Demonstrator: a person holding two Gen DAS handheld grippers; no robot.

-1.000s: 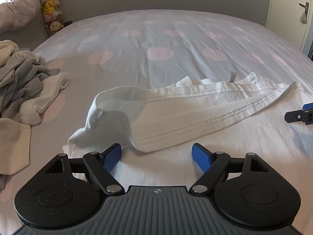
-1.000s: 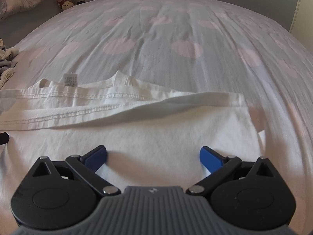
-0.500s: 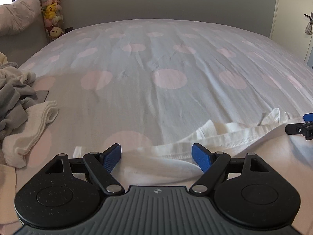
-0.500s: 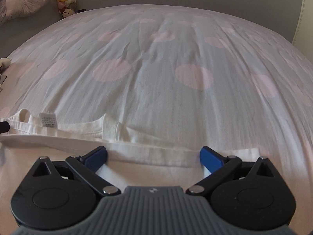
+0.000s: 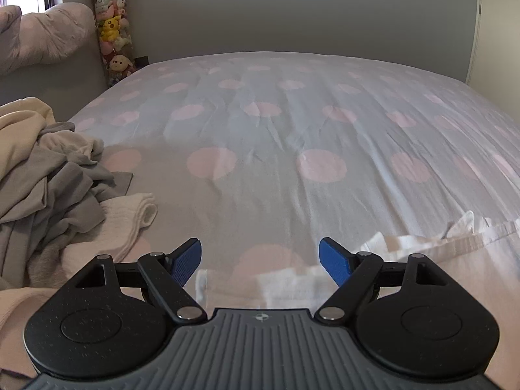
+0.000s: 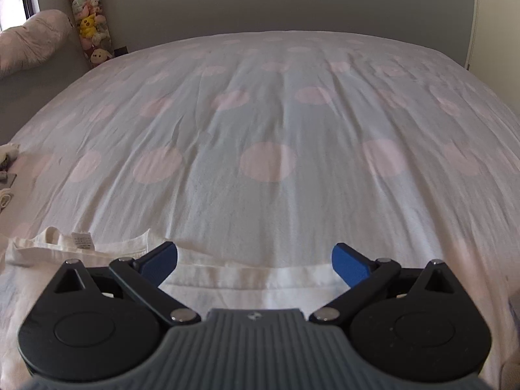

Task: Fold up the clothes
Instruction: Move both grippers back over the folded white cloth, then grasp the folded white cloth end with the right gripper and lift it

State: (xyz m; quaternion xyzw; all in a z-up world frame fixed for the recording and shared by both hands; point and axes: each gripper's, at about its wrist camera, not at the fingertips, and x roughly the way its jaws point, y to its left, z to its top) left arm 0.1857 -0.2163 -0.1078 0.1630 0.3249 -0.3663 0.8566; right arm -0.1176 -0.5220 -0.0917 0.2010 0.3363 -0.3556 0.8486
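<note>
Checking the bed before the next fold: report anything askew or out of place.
The white shirt lies with its top edge uneven: the collar end with the label bunches up. The laundry pile at the left is a crumpled heap, one cream piece spilling toward the middle. Nothing looks damaged. Both grippers, left and right, are open.

Bed sheet [image 5: 292,136] was pale w/ pink polka dots, lightly wrinkled. Tall clear holder of plush toys [image 5: 113,32] stood in the far-left corner by the grey wall [image 5: 292,13]; pinkish pillow [image 5: 42,39] lay left of it.
</note>
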